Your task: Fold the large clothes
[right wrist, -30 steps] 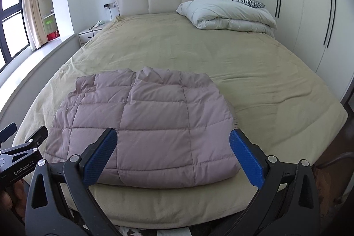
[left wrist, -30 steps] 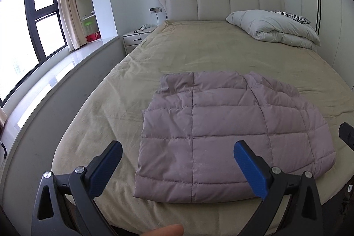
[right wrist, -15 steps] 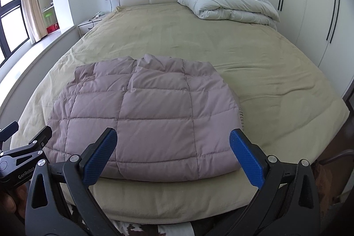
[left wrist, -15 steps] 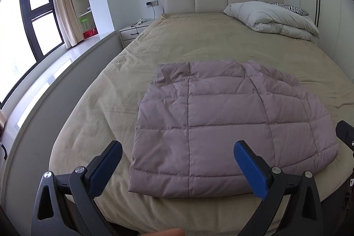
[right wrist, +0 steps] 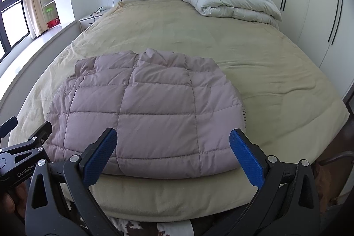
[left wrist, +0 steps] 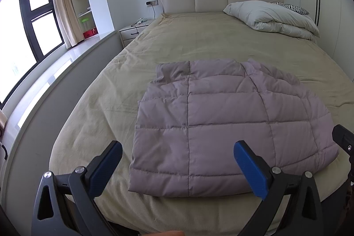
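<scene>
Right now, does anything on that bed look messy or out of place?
Little stands out. The quilted jacket lies folded and flat near the bed's foot; only its far collar edge is bunched. The white duvet sits heaped by the headboard. Both grippers are open and empty.

Both tools share one build. The left gripper [left wrist: 178,166] has two matte black arms shaped as open triangular frames with teardrop cut-outs, each carrying a flat blue pad with a fine dotted texture on its inner face. Round silver screw heads sit at the joints, two on each arm. The right gripper [right wrist: 172,155] shows the same black frames, blue textured pads and silver fasteners. Seen from the right wrist camera, the left gripper's [right wrist: 22,154] black side body bears white lettering that reads "GenRobot", cut off past that, along with small silver screws and a round recessed pivot.
</scene>
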The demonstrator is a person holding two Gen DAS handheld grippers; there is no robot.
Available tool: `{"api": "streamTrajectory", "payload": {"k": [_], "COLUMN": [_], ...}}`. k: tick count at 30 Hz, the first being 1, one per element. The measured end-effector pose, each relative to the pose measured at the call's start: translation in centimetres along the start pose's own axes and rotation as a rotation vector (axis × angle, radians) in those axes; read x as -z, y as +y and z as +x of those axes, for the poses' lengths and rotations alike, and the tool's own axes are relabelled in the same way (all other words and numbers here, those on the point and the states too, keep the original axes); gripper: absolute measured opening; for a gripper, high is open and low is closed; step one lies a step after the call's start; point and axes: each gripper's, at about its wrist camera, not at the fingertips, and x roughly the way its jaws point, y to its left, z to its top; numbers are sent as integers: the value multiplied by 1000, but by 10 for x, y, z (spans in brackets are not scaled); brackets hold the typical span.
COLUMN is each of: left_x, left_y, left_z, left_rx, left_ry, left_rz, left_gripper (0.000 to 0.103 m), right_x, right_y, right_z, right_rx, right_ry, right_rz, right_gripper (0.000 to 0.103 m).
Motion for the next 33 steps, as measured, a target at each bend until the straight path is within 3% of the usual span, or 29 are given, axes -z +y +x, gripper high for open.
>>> {"api": "streamTrajectory", "payload": {"k": [33], "left_x": [2], "left_y": [-1], "left_z": [4], "left_rx": [1], "left_ry": [10], "left_rz": [6], "left_gripper": [103], "right_x": [1], "right_y": [3], "right_z": [4], "right_rx": [3], "right_ry": [18], "right_rz": [-5], "right_gripper": [103]}}
